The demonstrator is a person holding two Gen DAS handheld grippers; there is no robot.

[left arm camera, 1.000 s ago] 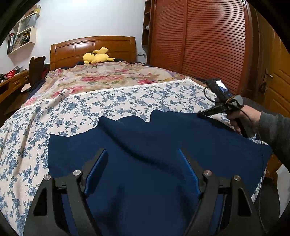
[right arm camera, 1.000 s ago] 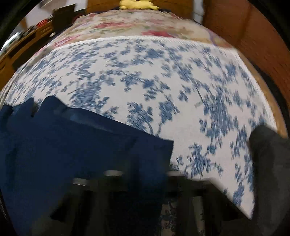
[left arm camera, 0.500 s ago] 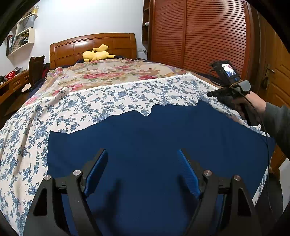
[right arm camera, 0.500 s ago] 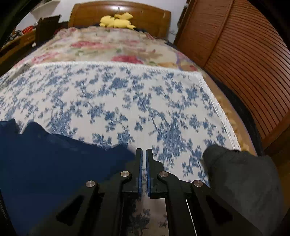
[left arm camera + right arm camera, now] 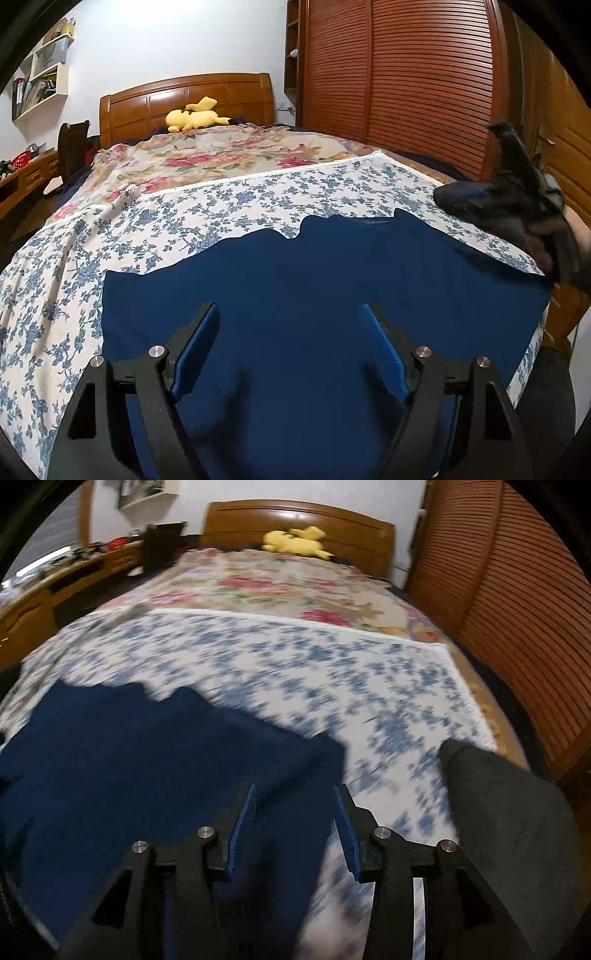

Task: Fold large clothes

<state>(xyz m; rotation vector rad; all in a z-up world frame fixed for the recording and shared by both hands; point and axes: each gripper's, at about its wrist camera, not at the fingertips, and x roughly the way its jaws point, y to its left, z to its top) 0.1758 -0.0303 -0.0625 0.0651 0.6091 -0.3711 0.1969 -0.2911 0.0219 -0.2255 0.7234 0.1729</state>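
- Dark blue garment point(image 5: 314, 288) spread flat on the blue-flowered sheet point(image 5: 229, 203) at the near end of the bed point(image 5: 184, 99), far edge wavy and uneven, right edge running close to the side of the mattress.
- In the right wrist view, same garment point(image 5: 147, 760) filling the lower left, one corner jutting right onto the flowered sheet point(image 5: 314, 664).
- Left gripper point(image 5: 290, 336) poised above the middle of the garment, jaws spread wide, blue pads point(image 5: 195, 347) well apart, nothing between them but the cloth lying below; no pinch on the fabric.
- Right gripper point(image 5: 295, 819) partly parted, jaws having just been opening, with the garment's right edge seen through the gap but not clamped by the pads point(image 5: 242, 830).
- From the left wrist view, right gripper point(image 5: 509, 199) blurred, lifted above the garment's far right corner, held in a hand point(image 5: 576, 243) at the frame's edge; state of its jaws not readable from this side.
- Dark grey sleeve point(image 5: 509, 812) at the lower right of the right wrist view.
- Behind the flowered sheet, a pink-and-cream floral cover point(image 5: 221, 158) up to the wooden headboard.
- Yellow plush toy point(image 5: 194, 116) lying by the headboard.
- Slatted wooden wardrobe doors point(image 5: 399, 81) along the right of the bed.
- Wall shelf point(image 5: 40, 81) with books at upper left.
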